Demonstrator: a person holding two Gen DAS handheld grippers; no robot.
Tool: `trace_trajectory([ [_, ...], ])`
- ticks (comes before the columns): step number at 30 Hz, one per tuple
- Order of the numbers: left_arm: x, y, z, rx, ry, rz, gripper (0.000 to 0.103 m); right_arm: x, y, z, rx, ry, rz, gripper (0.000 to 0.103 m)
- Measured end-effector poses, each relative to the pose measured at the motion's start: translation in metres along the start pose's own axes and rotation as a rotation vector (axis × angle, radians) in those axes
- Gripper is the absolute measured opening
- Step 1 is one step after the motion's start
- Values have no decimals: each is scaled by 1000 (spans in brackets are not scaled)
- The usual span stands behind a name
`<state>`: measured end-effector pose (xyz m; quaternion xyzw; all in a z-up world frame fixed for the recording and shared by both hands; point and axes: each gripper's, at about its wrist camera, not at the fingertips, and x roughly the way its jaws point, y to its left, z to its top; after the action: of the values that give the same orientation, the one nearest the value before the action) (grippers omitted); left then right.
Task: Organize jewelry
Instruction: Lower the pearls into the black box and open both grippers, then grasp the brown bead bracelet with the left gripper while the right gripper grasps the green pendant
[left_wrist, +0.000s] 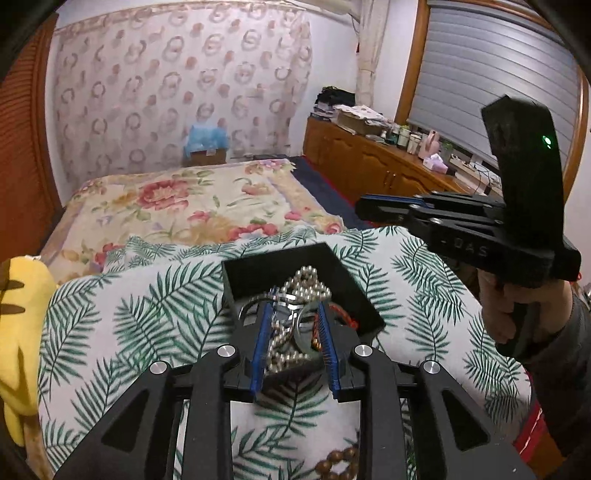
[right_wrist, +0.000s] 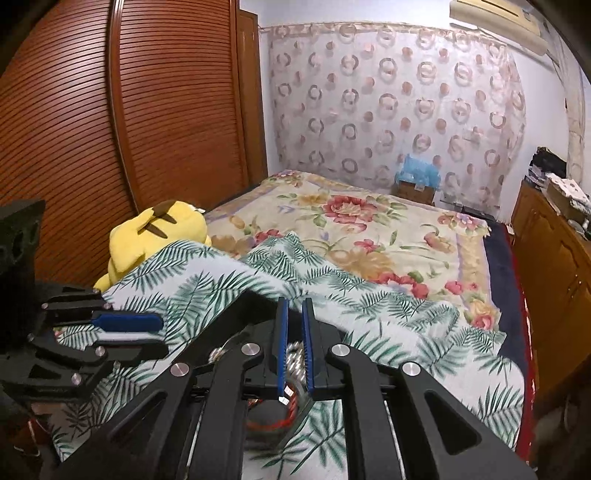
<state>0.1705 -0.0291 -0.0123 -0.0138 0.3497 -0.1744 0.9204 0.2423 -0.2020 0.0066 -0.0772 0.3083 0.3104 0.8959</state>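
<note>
A black open box (left_wrist: 347, 291) sits on a palm-leaf cloth (left_wrist: 129, 317) and holds a silver bead necklace (left_wrist: 310, 284), a metal ring and a red cord. My left gripper (left_wrist: 295, 314) hovers over the box, its blue-padded fingers (left_wrist: 264, 336) open around the jewelry. My right gripper (left_wrist: 364, 205) is held in a hand, right of the box and above the cloth. In the right wrist view its fingers (right_wrist: 282, 343) are nearly together with nothing between them (right_wrist: 294, 317); the box (right_wrist: 273, 424) with the red cord lies beneath, and the left gripper (right_wrist: 159, 336) is at the left.
A brown wooden bead bracelet (left_wrist: 343, 461) lies on the cloth at the near edge. A yellow plush toy (right_wrist: 155, 232) lies at the left of the bed. A floral bedspread (right_wrist: 369, 229) stretches behind. A wooden cabinet (left_wrist: 369, 162) with clutter stands at the right.
</note>
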Motion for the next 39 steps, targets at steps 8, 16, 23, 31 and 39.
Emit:
trace_trajectory([
  [8,-15,-1,-41,8,13,4,32,-18,25,-52,24,20,2,10],
  [16,-22,-7,-76,21,29,-7,33,-40,47,-101,57,38,-13,10],
  [23,-29,-19,-93,40,29,-27,35,-54,61,-133,75,61,-18,10],
  [31,-27,-32,-106,56,48,-40,35,-60,70,-174,108,111,-14,12],
  [39,-12,-46,-117,90,104,-51,35,-62,68,-201,130,136,-36,16],
])
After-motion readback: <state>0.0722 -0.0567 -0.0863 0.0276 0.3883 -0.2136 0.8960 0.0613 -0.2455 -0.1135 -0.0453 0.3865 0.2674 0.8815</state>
